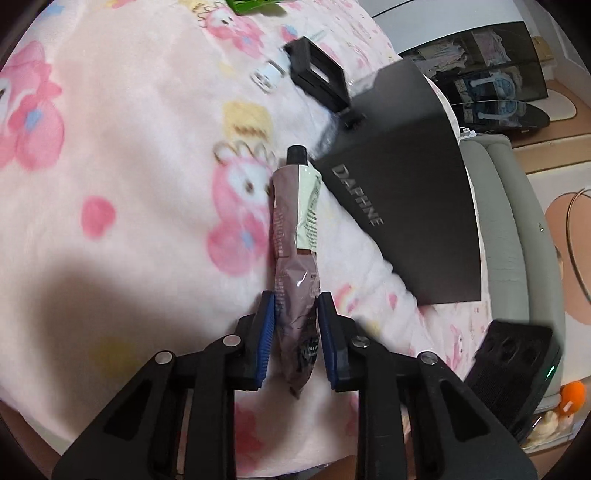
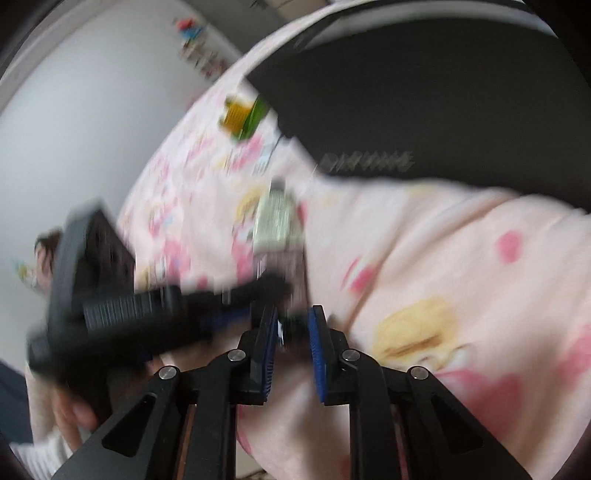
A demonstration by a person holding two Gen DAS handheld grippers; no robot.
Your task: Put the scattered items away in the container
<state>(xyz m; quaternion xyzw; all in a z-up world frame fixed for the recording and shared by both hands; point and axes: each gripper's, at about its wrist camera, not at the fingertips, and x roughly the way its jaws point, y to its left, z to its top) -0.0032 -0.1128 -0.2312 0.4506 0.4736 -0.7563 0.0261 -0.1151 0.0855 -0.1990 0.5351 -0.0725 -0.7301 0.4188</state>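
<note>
Blue pads point(image 1: 266, 339) of my left gripper point(image 1: 296, 332) press both sides of a crumpled mauve tube point(image 1: 295, 236), clamped near its flattened tail, the black cap pointing away from me. The tube hangs over a pink cartoon-print blanket point(image 1: 129, 166). Just past the cap, toward the blanket's right edge, sits the black box marked DAPHNE point(image 1: 402, 192), its near corner close beside the tube's shoulder. Beyond that, my right gripper point(image 1: 317, 74) shows as a black frame above the blanket, with a small white item point(image 1: 266, 75) beside it. A green packet point(image 1: 255, 5) lies at the far edge.

From my right wrist everything is smeared by motion. My right gripper point(image 2: 293, 334) has its jaws apart with nothing pressed between the blue pads point(image 2: 317, 354). Just ahead, my left gripper point(image 2: 147, 314) crosses from the left, holding the tube point(image 2: 277, 221). Farther on lie the green and yellow packet point(image 2: 245, 112) and the black box point(image 2: 424, 92).
</note>
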